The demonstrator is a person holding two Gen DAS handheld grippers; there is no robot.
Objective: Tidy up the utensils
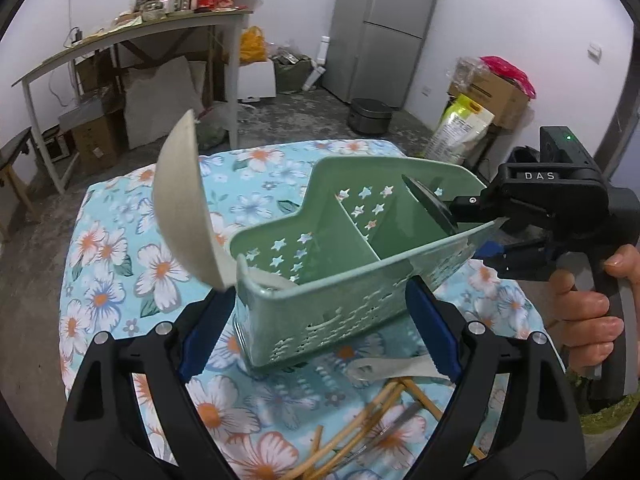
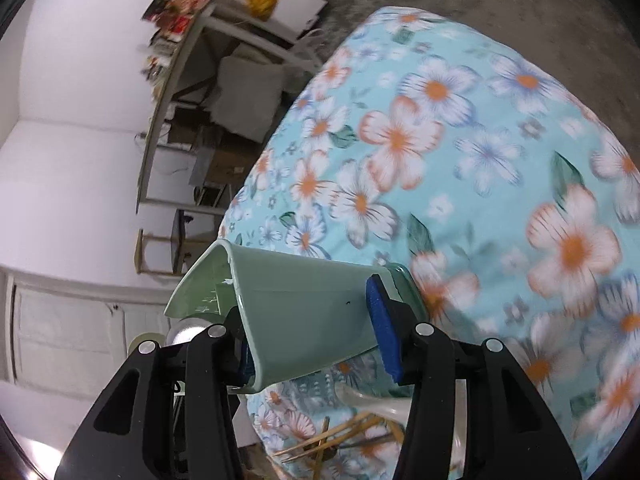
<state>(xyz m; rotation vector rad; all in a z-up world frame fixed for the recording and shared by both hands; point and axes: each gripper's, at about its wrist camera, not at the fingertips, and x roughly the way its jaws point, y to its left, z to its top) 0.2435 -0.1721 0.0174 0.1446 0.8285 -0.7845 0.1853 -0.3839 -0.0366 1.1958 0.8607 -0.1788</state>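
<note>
1. While the caddy (image 1: 340,256) hangs tilted above the table (image 1: 120,264), it ranks as the largest task item: green, star-punched, with a divider making two compartments.
2. Right gripper (image 1: 476,228): jaws closed on the caddy's end wall, one finger inside and one outside; this grip carries the whole load.
3. Left gripper (image 1: 316,320): jaws wide, pads on either side of the caddy's near corner, gripping nothing.
4. Spoon (image 1: 188,204): pale, broad bowl up, handle dropped into the caddy's near compartment, leaning out over the rim.
5. Second spoon (image 1: 396,368): lying flat on the cloth beneath the caddy.
6. Chopsticks (image 1: 360,424): loose heap on the cloth, nearest the camera.
7. Handling note, as judgement: level the caddy and set it flat before releasing, since the tilt could spill the leaning spoon; then collect the loose items with the free left gripper.
</note>
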